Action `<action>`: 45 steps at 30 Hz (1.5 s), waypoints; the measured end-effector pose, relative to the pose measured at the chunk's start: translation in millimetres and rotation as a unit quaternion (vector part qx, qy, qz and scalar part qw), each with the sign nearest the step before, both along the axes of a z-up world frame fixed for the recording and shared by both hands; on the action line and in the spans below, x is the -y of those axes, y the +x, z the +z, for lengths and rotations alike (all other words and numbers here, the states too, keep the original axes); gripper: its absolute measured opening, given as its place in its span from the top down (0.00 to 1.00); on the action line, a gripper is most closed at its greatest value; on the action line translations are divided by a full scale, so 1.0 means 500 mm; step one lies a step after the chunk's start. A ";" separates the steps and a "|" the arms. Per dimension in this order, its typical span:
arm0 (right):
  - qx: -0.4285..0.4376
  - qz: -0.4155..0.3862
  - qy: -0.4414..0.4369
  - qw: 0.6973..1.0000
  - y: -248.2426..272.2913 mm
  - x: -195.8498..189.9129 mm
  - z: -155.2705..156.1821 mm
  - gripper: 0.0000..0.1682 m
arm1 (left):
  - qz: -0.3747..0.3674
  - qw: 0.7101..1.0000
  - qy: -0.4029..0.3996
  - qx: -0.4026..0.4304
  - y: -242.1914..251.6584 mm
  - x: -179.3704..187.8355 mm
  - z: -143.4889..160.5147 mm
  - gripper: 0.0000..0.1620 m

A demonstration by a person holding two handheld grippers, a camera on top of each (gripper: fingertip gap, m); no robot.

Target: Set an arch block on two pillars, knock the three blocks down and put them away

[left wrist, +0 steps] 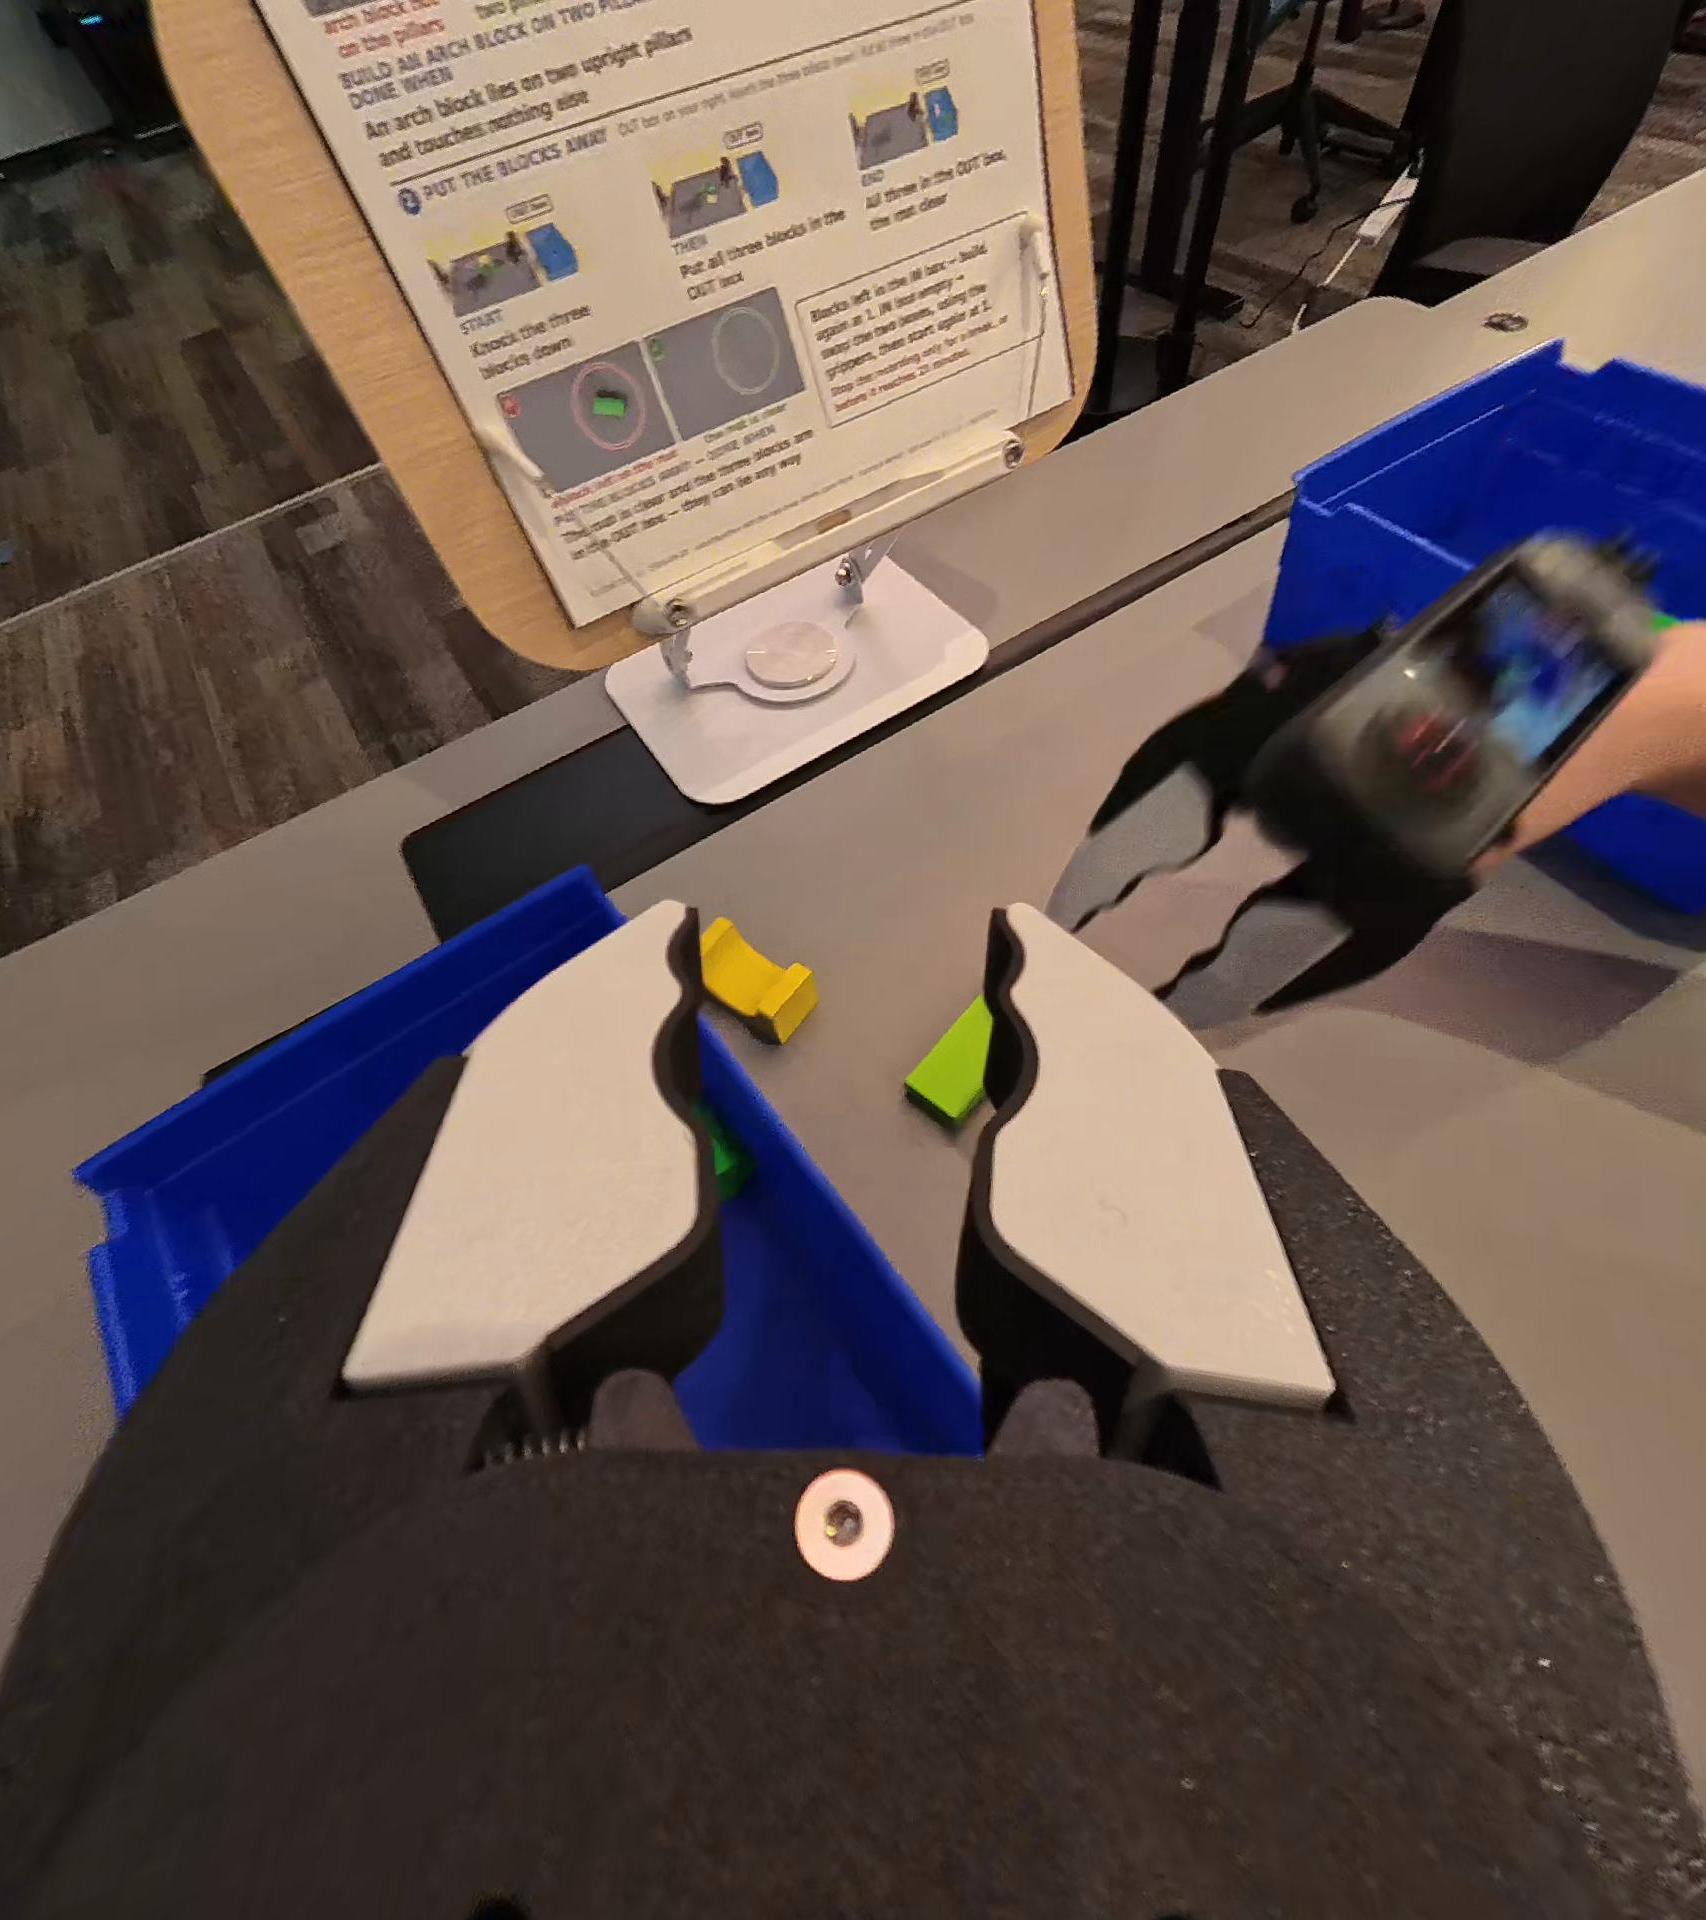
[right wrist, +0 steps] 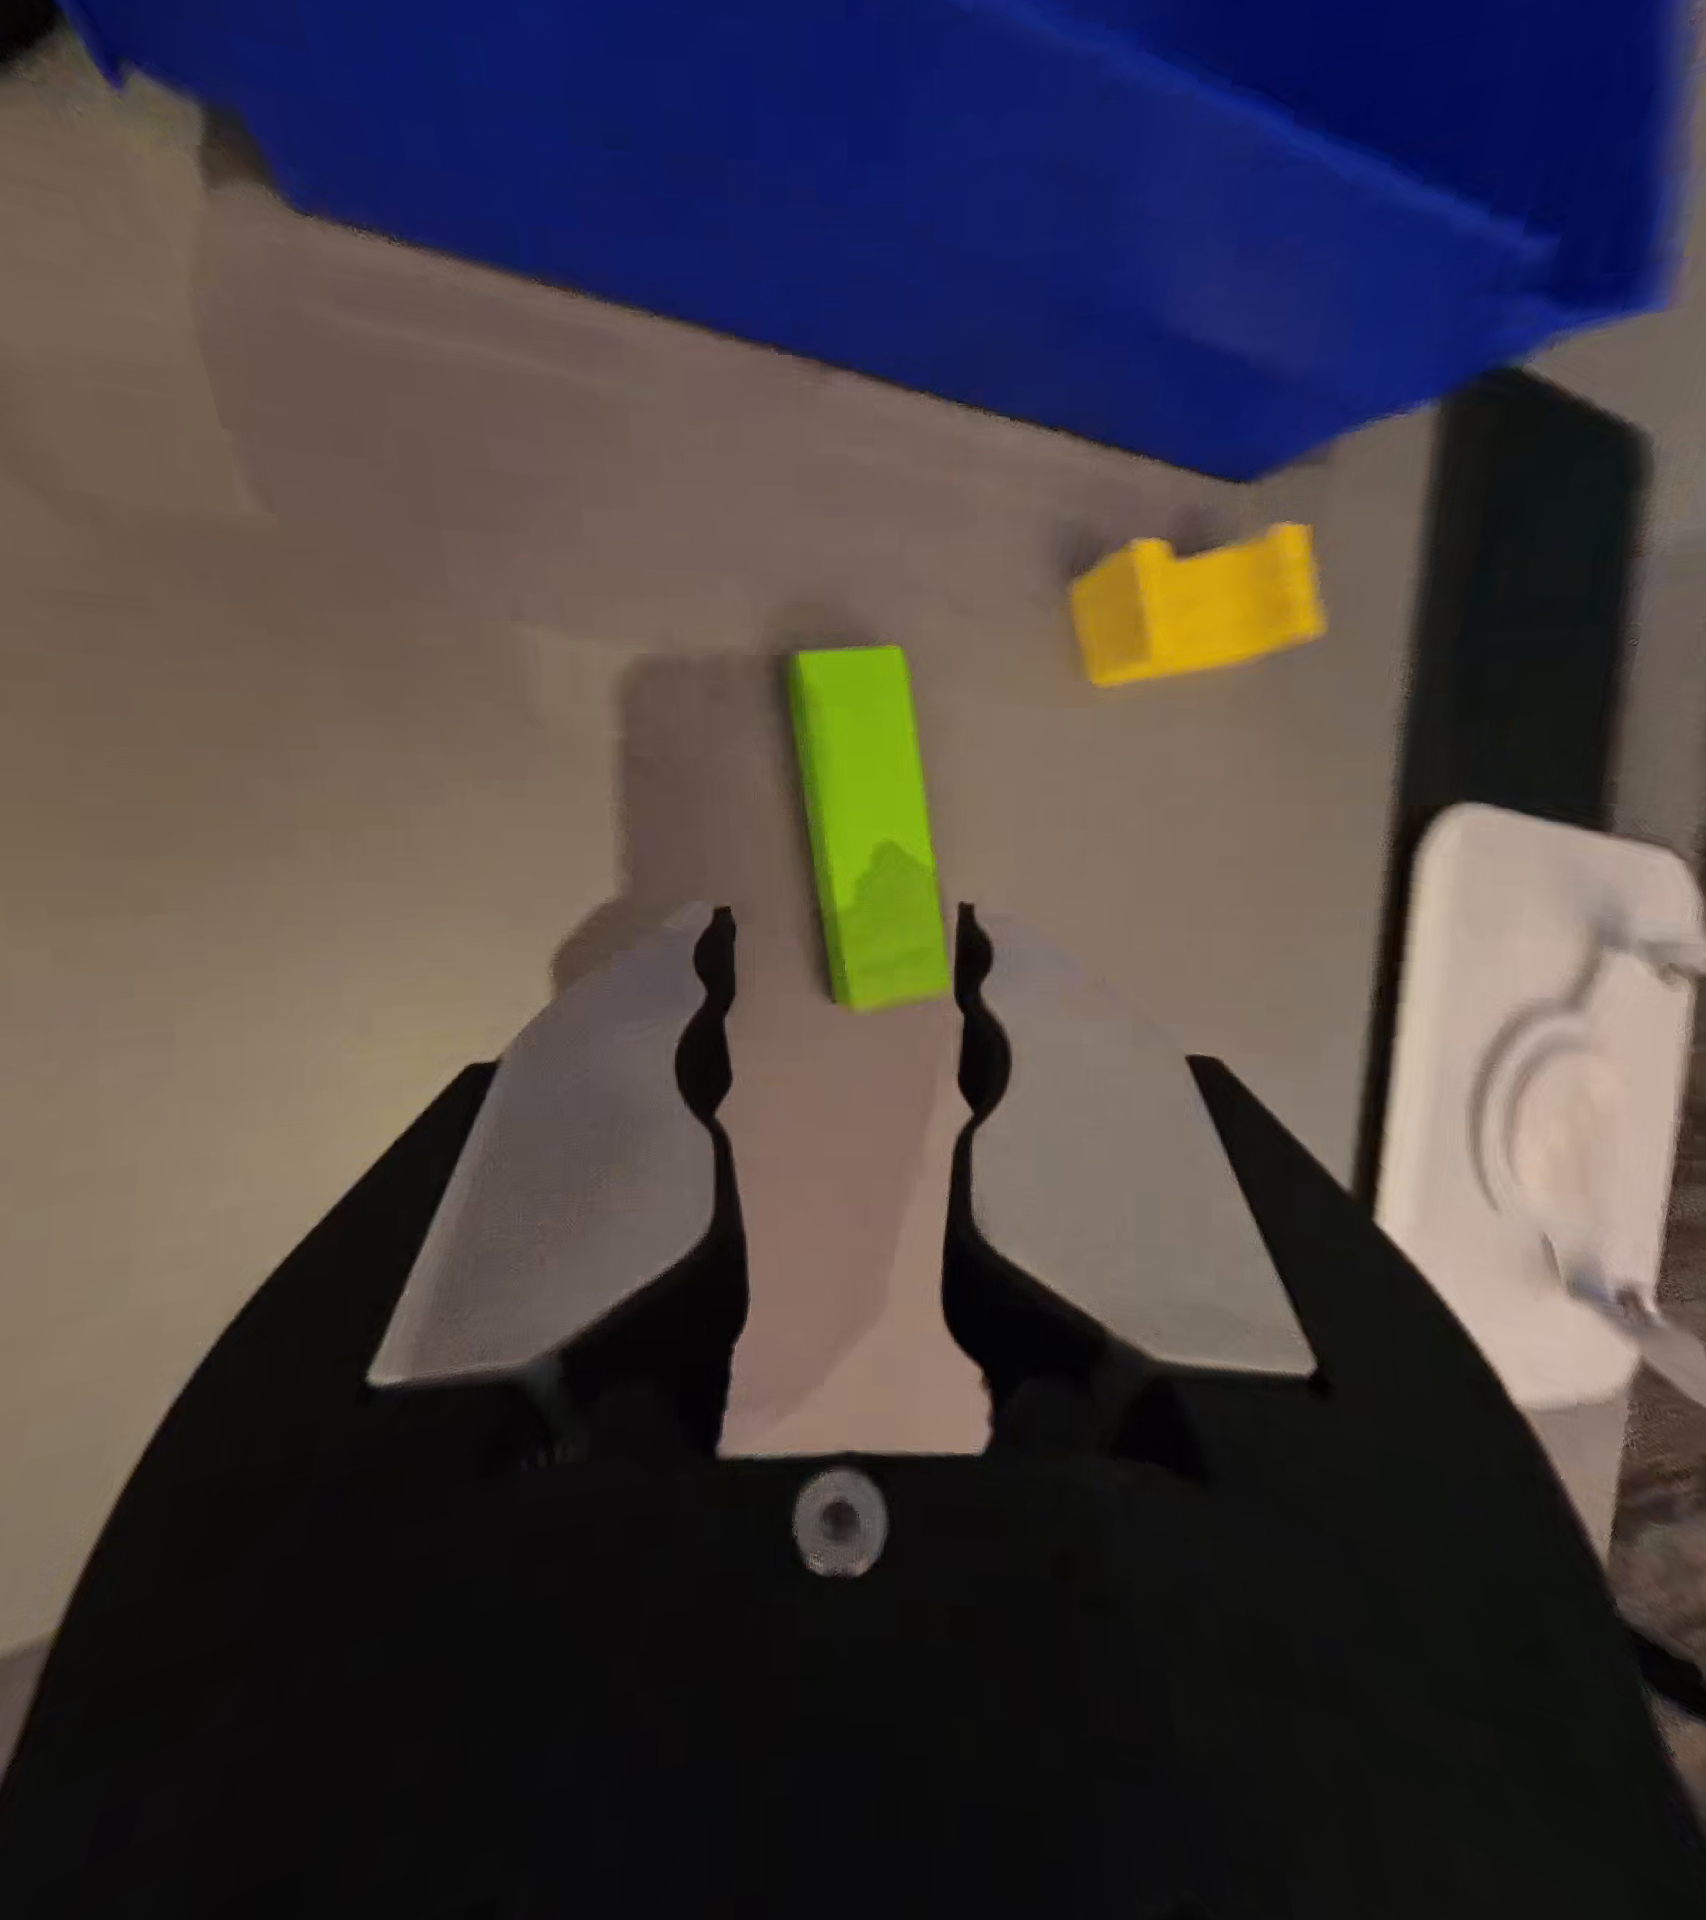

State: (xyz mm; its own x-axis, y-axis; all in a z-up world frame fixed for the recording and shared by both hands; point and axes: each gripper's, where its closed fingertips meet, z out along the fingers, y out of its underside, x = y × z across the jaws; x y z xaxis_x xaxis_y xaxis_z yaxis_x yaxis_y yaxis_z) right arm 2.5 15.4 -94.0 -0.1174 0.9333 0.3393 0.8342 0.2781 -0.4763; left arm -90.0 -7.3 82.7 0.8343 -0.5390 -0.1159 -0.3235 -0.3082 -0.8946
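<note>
**Inspector:** While you hold the rig there, report the left tongs.

**Operator:** I read them as apart and empty, over the near blue bin. A dark green block lies inside that bin, mostly hidden behind the left finger.

**Inspector:** And the blocks on the bench?

**Operator:** In the left wrist view, the yellow arch block lies tipped over at about 12 o'clock from my left tongs, just beyond the bin wall. The lime green pillar lies flat at 1 o'clock, partly behind the right finger. Both rest on the grey mat, apart from each other.

**Inspector:** Right tongs?

**Operator:** Apart, empty, blurred. In the right wrist view the lime green pillar lies lengthwise at 12 o'clock, its near end just between the fingertips; I cannot tell whether it touches either one. The yellow arch block sits at 1 o'clock, hollow side up.

**Inspector:** Surroundings?

**Operator:** A second blue bin stands at 2 o'clock in the left wrist view. An instruction sheet on a stand is at 12 o'clock.
</note>
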 end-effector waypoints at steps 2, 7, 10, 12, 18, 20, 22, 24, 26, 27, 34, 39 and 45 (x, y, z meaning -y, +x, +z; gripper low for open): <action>0.026 0.011 -0.008 1.000 -0.048 -0.004 -0.056 0.75 | 0.018 1.000 0.007 -0.003 -0.026 0.004 0.009 0.68; 0.095 -0.015 -0.063 0.993 -0.072 -0.035 -0.125 0.74 | 0.032 0.999 0.025 0.020 -0.058 0.017 0.038 0.68; 0.107 -0.020 -0.114 0.988 -0.065 -0.023 -0.121 0.80 | 0.028 0.999 0.025 0.015 -0.060 0.021 0.039 0.67; 0.092 -0.017 -0.096 0.991 -0.057 -0.017 -0.090 0.80 | 0.030 0.999 0.023 0.012 -0.065 0.022 0.038 0.67; 0.024 -0.164 0.000 0.986 0.148 -0.054 0.132 0.81 | 0.027 0.998 0.029 0.040 -0.074 0.026 0.052 0.68; -0.009 -0.280 0.005 0.960 0.291 -0.087 0.190 0.81 | 0.023 0.998 0.028 0.041 -0.071 0.028 0.053 0.68; -0.003 -0.409 -0.049 0.911 0.454 -0.090 0.187 0.81 | 0.017 0.999 0.028 0.040 -0.065 0.031 0.053 0.68; 0.028 -0.504 -0.115 0.856 0.593 -0.060 0.141 0.81 | 0.009 0.999 0.026 0.038 -0.058 0.034 0.052 0.68; 0.065 -0.559 -0.179 0.807 0.681 -0.018 0.072 0.81 | 0.005 0.999 0.023 0.036 -0.056 0.035 0.050 0.68; 0.084 -0.570 -0.200 0.792 0.709 0.000 0.037 0.81 | 0.005 0.999 0.021 0.036 -0.055 0.036 0.049 0.68; 0.070 -0.626 -0.237 0.739 0.771 -0.011 -0.095 0.80 | 0.003 0.999 0.016 0.039 -0.058 0.035 0.046 0.68; -0.002 -0.648 -0.107 0.754 0.758 -0.084 0.028 0.78 | 0.008 0.999 0.018 0.049 -0.071 0.033 0.050 0.68; -0.179 -0.392 0.013 0.902 0.338 -0.120 0.261 0.79 | 0.036 0.997 0.013 0.065 -0.115 0.022 0.048 0.67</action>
State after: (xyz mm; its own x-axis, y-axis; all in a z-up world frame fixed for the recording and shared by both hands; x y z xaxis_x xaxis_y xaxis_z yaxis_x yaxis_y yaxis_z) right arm 171.4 75.3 36.4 0.6966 0.6736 0.2470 0.5730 -0.3152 -0.7565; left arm -147.4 -18.3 106.6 0.8797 -0.4752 -0.0166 -0.1812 -0.3028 -0.9357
